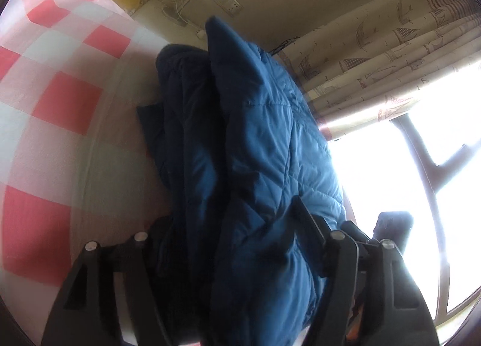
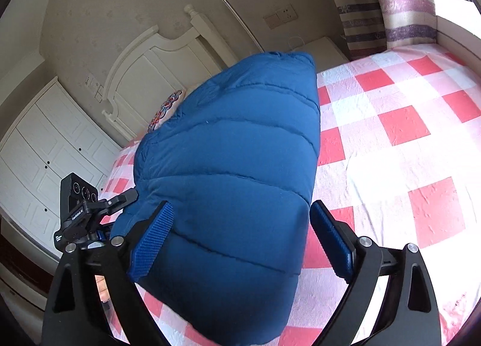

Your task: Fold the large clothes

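Note:
A blue quilted puffer jacket (image 1: 255, 147) is bunched and lifted above the bed. In the left wrist view it fills the space between my left gripper's (image 1: 237, 243) fingers, which grip its folds. In the right wrist view the jacket (image 2: 234, 150) bulges between my right gripper's (image 2: 240, 225) blue ribbed pads (image 2: 153, 240), which stand wide apart against its sides. The left gripper's body (image 2: 81, 213) shows at the jacket's left side.
The bed (image 2: 405, 135) has a red and white checked sheet. A white headboard (image 2: 156, 69) and white wardrobe (image 2: 45, 147) stand beyond it. A curtain (image 1: 390, 54) and bright window (image 1: 421, 165) are at the right in the left wrist view.

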A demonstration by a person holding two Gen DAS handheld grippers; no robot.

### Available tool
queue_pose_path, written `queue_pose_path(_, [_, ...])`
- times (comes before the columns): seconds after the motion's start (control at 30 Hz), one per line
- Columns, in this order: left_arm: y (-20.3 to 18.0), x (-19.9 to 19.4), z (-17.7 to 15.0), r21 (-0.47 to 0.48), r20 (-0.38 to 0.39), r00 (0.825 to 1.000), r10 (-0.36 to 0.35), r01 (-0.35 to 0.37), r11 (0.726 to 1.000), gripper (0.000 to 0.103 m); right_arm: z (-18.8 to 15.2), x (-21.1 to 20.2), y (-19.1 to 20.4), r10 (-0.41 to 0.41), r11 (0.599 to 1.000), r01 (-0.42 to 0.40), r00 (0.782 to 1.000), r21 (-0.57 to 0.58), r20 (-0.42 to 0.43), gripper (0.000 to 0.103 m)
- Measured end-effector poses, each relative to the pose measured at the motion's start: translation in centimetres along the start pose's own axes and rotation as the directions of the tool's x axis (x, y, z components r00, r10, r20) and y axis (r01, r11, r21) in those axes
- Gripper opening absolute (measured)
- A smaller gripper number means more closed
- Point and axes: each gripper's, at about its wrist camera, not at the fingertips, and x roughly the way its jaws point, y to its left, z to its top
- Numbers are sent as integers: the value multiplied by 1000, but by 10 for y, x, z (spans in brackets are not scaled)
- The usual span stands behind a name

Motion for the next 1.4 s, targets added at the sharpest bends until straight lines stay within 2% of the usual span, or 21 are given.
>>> queue_pose_path(0.07, [-19, -37, -4, 51, 98, 993, 59, -65, 997, 83, -5, -40, 18, -10, 999, 15, 996, -52, 88, 90])
queue_pose_path(0.1, [-34, -60, -8, 108, 186, 979, 80, -101, 989, 92, -10, -61, 29, -10, 996, 21, 991, -82, 134, 90])
queue_pose_path(0.13, [-53, -85, -16, 170, 275, 957, 96, -146, 975, 101, -15, -81, 41, -14, 993, 35, 983, -111, 184, 90])
queue_pose_path(0.17, [-73, -110, -25, 224, 360, 927, 106, -196, 955, 101, -22, -102, 54, -15, 988, 51, 971, -144, 240, 90])
queue_pose_path(0.23, [-115, -157, -50, 301, 519, 846, 122, -315, 900, 101, -36, -138, 77, -5, 974, 82, 939, -210, 344, 91])
queue_pose_path(0.3, [-156, -198, -80, 342, 661, 742, 109, -428, 837, 101, -52, -168, 97, -16, 959, 136, 902, -249, 431, 91])
queue_pose_path(0.37, [-191, -221, -110, 358, 750, 653, 101, -531, 768, 101, -68, -189, 112, -30, 948, 182, 867, -259, 498, 91])
queue_pose_path(0.4, [-205, -229, -125, 359, 782, 615, 106, -582, 729, 101, -76, -195, 117, -36, 944, 199, 855, -264, 517, 98])
queue_pose_path(0.43, [-217, -235, -139, 354, 807, 581, 108, -621, 699, 101, -84, -199, 122, -46, 937, 221, 846, -270, 532, 99])
queue_pose_path(0.47, [-224, -240, -153, 343, 826, 554, 106, -642, 686, 101, -93, -200, 126, -72, 929, 255, 837, -269, 543, 99])
queue_pose_path(0.5, [-228, -244, -166, 331, 836, 538, 103, -645, 688, 101, -101, -200, 128, -105, 919, 293, 827, -264, 552, 99])
queue_pose_path(0.53, [-228, -244, -178, 322, 837, 538, 104, -637, 700, 101, -110, -197, 130, -131, 909, 323, 820, -263, 557, 99])
queue_pose_path(0.57, [-227, -242, -186, 308, 829, 546, 120, -625, 717, 101, -118, -194, 131, -148, 902, 341, 820, -264, 553, 99])
queue_pose_path(0.67, [-210, -222, -208, 266, 774, 604, 193, -585, 766, 101, -142, -179, 129, -227, 867, 422, 810, -267, 541, 99])
queue_pose_path(0.73, [-200, -201, -222, 241, 741, 614, 271, -620, 747, 101, -157, -169, 126, -266, 843, 461, 806, -278, 529, 99])
queue_pose_path(0.83, [-180, -167, -238, 243, 710, 616, 342, -669, 702, 101, -169, -151, 121, -305, 822, 488, 812, -292, 497, 99])
queue_pose_path(0.9, [-168, -150, -243, 278, 668, 647, 367, -676, 683, 101, -178, -143, 120, -322, 811, 503, 810, -299, 491, 99])
queue_pose_path(0.93, [-163, -144, -244, 287, 656, 653, 379, -680, 675, 101, -180, -140, 120, -325, 805, 509, 809, -305, 490, 99])
queue_pose_path(1.03, [-153, -137, -251, 274, 660, 636, 400, -699, 660, 101, -188, -134, 123, -328, 791, 519, 806, -323, 492, 99])
queue_pose_path(1.2, [-143, -137, -255, 255, 651, 639, 410, -693, 674, 101, -195, -129, 126, -324, 788, 514, 814, -339, 482, 99])
queue_pose_path(1.4, [-142, -137, -259, 256, 650, 636, 417, -699, 668, 101, -200, -127, 125, -322, 791, 506, 822, -343, 470, 99])
